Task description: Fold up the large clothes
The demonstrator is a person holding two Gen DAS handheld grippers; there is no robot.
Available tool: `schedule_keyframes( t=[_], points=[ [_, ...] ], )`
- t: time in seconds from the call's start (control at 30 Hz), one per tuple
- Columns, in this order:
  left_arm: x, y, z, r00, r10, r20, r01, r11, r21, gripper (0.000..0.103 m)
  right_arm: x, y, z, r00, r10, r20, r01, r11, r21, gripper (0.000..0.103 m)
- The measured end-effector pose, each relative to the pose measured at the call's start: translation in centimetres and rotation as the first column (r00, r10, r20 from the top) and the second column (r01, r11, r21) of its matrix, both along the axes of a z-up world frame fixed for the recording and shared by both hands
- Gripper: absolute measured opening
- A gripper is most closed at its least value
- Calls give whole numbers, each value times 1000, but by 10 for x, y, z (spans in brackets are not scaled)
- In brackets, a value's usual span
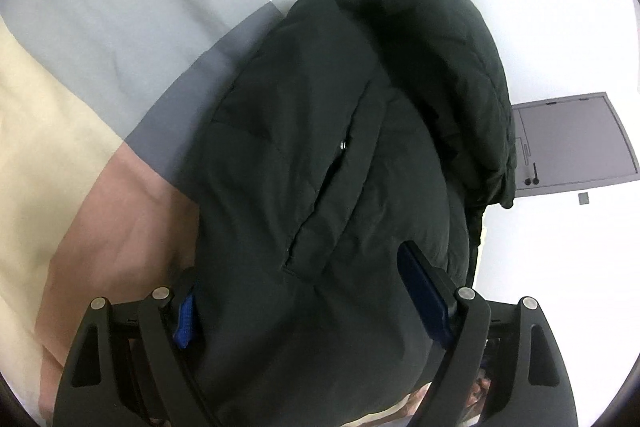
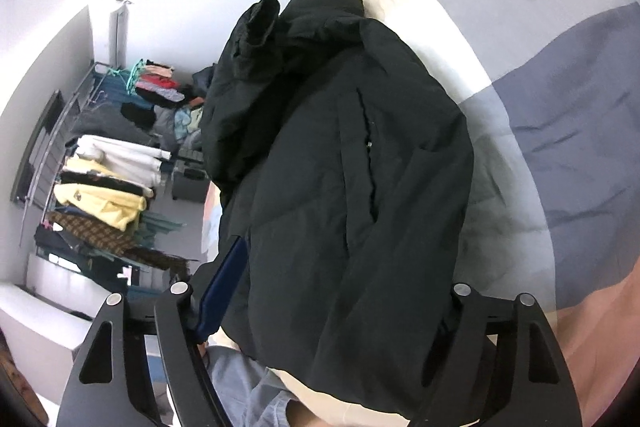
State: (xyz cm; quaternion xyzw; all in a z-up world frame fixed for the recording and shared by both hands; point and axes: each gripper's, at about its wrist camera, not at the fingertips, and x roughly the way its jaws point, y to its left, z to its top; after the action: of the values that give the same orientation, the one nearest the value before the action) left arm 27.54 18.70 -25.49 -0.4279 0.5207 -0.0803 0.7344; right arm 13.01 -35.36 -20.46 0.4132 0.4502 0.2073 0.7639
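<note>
jacket: black padded jacket (image 1: pixel 320 155) lies bunched at the bed (image 1: pixel 80 107) edge | left gripper (image 1: pixel 308 291): jaws wide, straddling the bulky hem, grip uncertain | right gripper (image 2: pixel 340 295): likewise straddling thick fabric, grip uncertain | why: both ends taken to lift and fold evenly

Colours noted: dark jacket on a patchwork bedspread.
Jacket (image 1: pixel 328 155) black with a green cast, small silver snap (image 1: pixel 343 145). Bedspread (image 1: pixel 100 67) in plain blocks: grey, cream, dusty pink, white, slate blue. Gripper pads (image 1: pixel 424 295) blue on black frames. Hanging clothes (image 2: pixel 108 179) yellow, white, brown check, red.
</note>
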Motion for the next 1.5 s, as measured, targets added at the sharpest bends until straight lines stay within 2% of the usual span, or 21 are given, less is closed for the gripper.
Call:
schedule_keyframes(
  t=[0.23, 0.37, 0.47, 0.6, 0.67, 0.77, 0.87, 0.9, 0.93, 0.97, 1.0, 1.03, 1.07, 1.1, 1.13, 1.33, 1.5],
  points=[
    [6, -3, -27, 997, 14, -72, -11, 999, 43, 81, 4, -3, -28, 989, -15, -144, 7, 999, -52, 75],
    [7, -4, -33, 997, 17, -76, -14, 999, 38, 80, 5, -5, -43, 974, -20, -224, 3, 997, -75, 75],
    [9, -5, -34, 998, 2, -66, -1, 1000, 17, 80, 8, 1, -45, 972, 6, -237, -34, 992, -117, 76],
    [7, -12, -31, 999, -41, -27, 40, 999, -30, 80, 10, 21, -35, 979, 88, -183, -112, 986, -125, 75],
    [7, -14, -30, 999, -48, -13, 47, 997, -62, 74, 10, 29, -28, 981, 124, -146, -142, 983, -118, 75],
    [5, -15, -29, 999, -51, -1, 51, 995, -87, 69, 10, 39, -20, 984, 140, -105, -156, 975, -156, 67],
    [5, -17, -25, 998, -53, 18, 54, 993, -107, 60, 8, 45, -17, 985, 145, -92, -160, 970, -181, 44],
    [4, -16, -25, 998, -53, 22, 55, 992, -113, 57, 7, 46, -15, 986, 143, -87, -158, 967, -201, 30],
    [4, -17, -23, 998, -52, 28, 55, 991, -118, 49, 6, 44, -14, 988, 136, -78, -150, 967, -205, 19],
    [3, -16, -21, 998, -51, 30, 54, 991, -119, 43, 5, 43, -12, 990, 127, -66, -138, 971, -197, 16],
    [2, -18, -18, 998, -59, 38, 64, 990, -123, 42, 2, 41, -8, 993, 105, -50, -113, 977, -179, 12],
    [2, -20, -13, 996, -75, 51, 81, 989, -124, 39, 2, 43, -5, 994, 102, -44, -109, 978, -180, 10],
    [2, -21, -10, 995, -84, 60, 91, 989, -118, 28, 3, 48, 3, 993, 114, -33, -118, 969, -218, 9],
    [1, -22, -1, 993, -91, 72, 98, 990, -101, 22, 3, 52, 12, 993, 115, -16, -116, 961, -253, 8],
    [-1, -22, 5, 992, -91, 86, 99, 990, -97, 13, 3, 53, 16, 994, 111, -5, -108, 962, -250, 7],
    [-15, -5, 34, 985, -63, 160, 87, 985, -149, 4, -2, 57, 65, 985, 119, 124, -85, 964, -251, 5],
    [-37, 13, 58, 977, -53, 206, 94, 976, -197, 2, -19, 44, 99, 969, 90, 230, -42, 978, -204, 4]
  ],
)
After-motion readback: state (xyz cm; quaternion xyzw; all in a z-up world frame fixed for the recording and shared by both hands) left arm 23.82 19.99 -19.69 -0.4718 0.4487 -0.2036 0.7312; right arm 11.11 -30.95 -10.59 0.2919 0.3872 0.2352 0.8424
